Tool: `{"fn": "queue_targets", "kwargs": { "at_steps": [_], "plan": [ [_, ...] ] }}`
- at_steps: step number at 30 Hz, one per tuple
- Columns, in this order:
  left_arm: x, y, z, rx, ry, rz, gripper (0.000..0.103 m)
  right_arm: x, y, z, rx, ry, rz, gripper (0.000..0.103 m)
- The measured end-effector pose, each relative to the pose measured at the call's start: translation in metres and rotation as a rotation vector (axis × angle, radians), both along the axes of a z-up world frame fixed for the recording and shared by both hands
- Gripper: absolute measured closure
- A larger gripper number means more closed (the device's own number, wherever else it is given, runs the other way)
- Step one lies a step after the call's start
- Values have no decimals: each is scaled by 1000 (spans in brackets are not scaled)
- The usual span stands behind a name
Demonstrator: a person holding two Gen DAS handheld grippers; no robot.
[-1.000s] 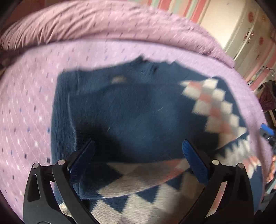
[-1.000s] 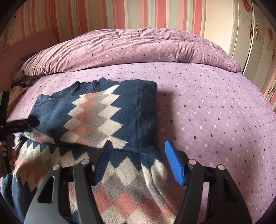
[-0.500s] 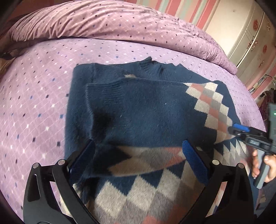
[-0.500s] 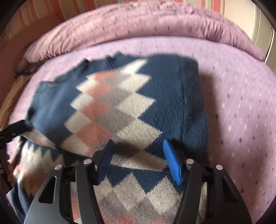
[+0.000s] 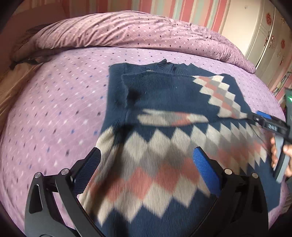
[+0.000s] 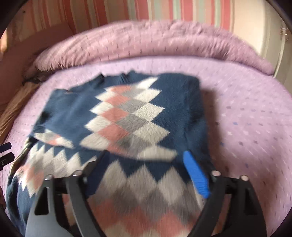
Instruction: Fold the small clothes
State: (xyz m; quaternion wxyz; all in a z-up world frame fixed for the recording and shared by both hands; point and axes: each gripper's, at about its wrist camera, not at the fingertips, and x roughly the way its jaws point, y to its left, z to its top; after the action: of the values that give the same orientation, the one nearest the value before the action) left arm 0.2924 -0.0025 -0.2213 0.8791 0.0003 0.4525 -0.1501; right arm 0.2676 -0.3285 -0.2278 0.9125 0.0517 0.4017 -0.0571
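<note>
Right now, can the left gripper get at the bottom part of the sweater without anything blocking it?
Probably yes. The left gripper is open just above the sweater, with nothing between. The right gripper is over its far side.

Surroundings: bed, bedding, wall and wardrobe.

We record a bed (image 5: 60, 102) covered by a lilac sheet printed with small diamonds and dots. A rolled duvet (image 5: 127, 31) in a matching, deeper mauve print lies along its far edge. Behind it we note a wall (image 5: 182, 11) with vertical stripes in pink, cream and pale green. At the right stands a cream wardrobe (image 5: 264, 36) bearing red floral motifs. A brown wooden bed frame (image 5: 11, 78) shows at the left edge.
</note>
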Motion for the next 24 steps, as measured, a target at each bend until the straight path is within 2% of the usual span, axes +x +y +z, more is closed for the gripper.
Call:
{"fn": "queue_targets", "kwargs": {
  "at_steps": [3,6,7,10,11,15,20,24],
  "plan": [
    [-36,15,3,-62,6,16,3,-55,11,2,1,-20,-11,13],
    [-70,26,1,-42,-9,47,3,-108,21,0,4,-22,-35,13],
    [-78,31,0,-41,-3,60,3,-120,20,0,6,-26,-44,13],
    [-101,52,-9,-113,55,88,3,-161,24,3,11,-44,-91,13],
    [-112,61,-10,-110,54,112,3,-176,26,5,13,-50,-98,13],
    [-145,78,-8,-103,12,121,3,-207,32,7,-12,-43,-114,13],
    [-177,77,-8,-74,-15,68,3,-232,33,3,15,-37,-150,13],
    [-186,84,-27,-158,88,53,3,-237,37,-2,26,-26,-152,13]
  ]
}}
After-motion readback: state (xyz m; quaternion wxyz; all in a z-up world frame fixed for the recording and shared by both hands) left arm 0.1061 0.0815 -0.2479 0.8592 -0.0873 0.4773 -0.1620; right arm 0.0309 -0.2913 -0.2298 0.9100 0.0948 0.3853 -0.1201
